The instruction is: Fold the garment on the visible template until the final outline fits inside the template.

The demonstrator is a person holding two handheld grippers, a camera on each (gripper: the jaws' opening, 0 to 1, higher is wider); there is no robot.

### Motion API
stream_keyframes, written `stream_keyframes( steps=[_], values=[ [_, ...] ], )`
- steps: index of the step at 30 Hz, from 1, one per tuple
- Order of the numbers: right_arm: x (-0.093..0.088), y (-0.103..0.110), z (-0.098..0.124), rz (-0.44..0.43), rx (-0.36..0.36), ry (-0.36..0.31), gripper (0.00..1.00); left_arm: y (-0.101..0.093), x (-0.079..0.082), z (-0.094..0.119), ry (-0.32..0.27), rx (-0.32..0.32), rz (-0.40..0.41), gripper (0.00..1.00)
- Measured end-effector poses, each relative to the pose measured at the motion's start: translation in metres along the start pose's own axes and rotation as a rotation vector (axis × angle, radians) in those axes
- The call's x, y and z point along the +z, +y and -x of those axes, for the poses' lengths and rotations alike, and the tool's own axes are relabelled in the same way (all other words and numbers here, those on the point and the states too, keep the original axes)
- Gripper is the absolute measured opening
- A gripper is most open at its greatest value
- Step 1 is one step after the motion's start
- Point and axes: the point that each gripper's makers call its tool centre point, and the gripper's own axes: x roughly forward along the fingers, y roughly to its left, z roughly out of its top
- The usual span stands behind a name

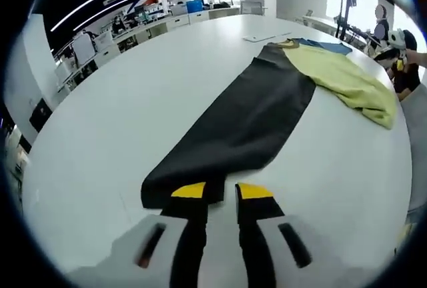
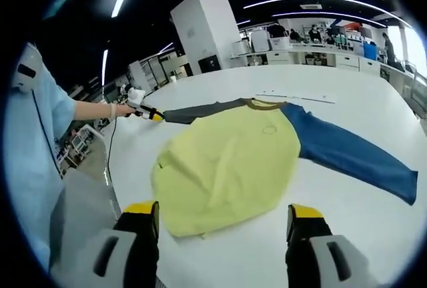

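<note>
Large white table (image 2: 347, 95) bearing a long-sleeved garment with yellow body (image 2: 227, 165), blue sleeve (image 2: 350, 151) and dark grey sleeve (image 1: 240, 125), spread flat. Right gripper (image 2: 223, 218): jaws wide apart over the hem. Left gripper (image 1: 220, 191): jaws narrowed at the grey cuff; grip cannot be told.

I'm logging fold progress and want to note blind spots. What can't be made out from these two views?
- Left claw, left gripper view: fisheye angle hides whether its tips pinch the dark sleeve.
- Blue sleeve, left gripper view: mostly behind the yellow body.
- Template, right gripper view: no outline discernible on the table.
</note>
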Motion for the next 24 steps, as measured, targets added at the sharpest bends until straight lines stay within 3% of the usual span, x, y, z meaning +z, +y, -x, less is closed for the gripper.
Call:
stream_keyframes(
  steps=[3, 12, 24],
  values=[
    [-0.001, -0.001, 0.0, 0.007, -0.01, 0.002, 0.8, 0.005, -0.002, 0.001, 0.017, 0.031, -0.032, 0.02],
    [0.005, -0.001, -0.001, 0.012, -0.013, -0.013, 0.8, 0.012, -0.004, 0.012, 0.007, 0.057, 0.009, 0.01],
    [0.001, 0.002, -0.005, 0.009, -0.001, -0.01, 0.79, 0.028, -0.035, 0.036, 0.027, 0.118, 0.096, 0.01]
  ],
)
